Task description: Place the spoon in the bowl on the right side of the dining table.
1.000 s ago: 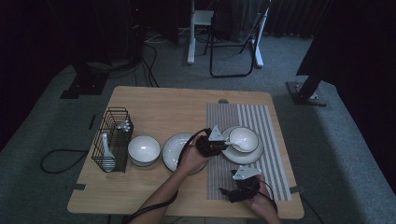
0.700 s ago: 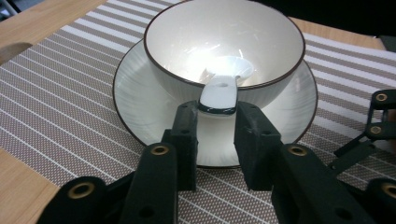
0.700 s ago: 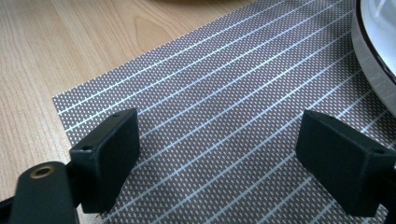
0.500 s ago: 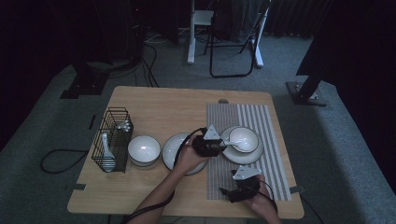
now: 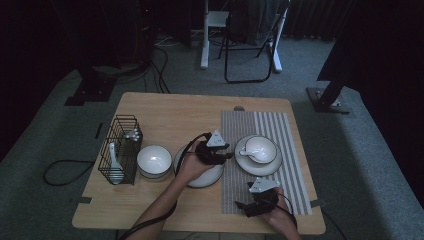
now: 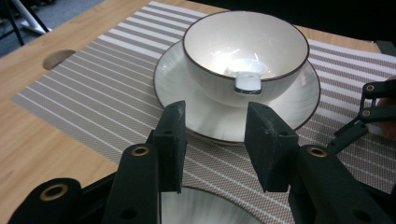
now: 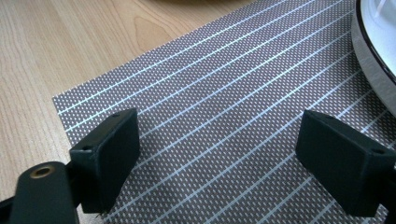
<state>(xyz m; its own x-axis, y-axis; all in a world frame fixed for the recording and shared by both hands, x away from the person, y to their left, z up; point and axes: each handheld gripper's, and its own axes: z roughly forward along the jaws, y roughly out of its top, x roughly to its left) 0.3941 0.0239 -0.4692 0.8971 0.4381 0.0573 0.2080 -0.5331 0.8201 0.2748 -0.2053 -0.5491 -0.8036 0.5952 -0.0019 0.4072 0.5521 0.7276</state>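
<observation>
Left claw (image 6: 215, 140), jaws just opening w/ nothing between them, hovers at placemat (image 5: 280, 130) edge beside the spoon (image 6: 247, 77) in the bowl (image 6: 245, 44) on its saucer (image 6: 299, 93). Right claw (image 7: 233, 158) gapes wide over bare mat near the surface's (image 5: 165, 112) front edge.

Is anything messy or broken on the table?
Nothing looks spilled or broken. The spoon lies in the bowl, which sits straight on its plate on the striped mat.
</observation>
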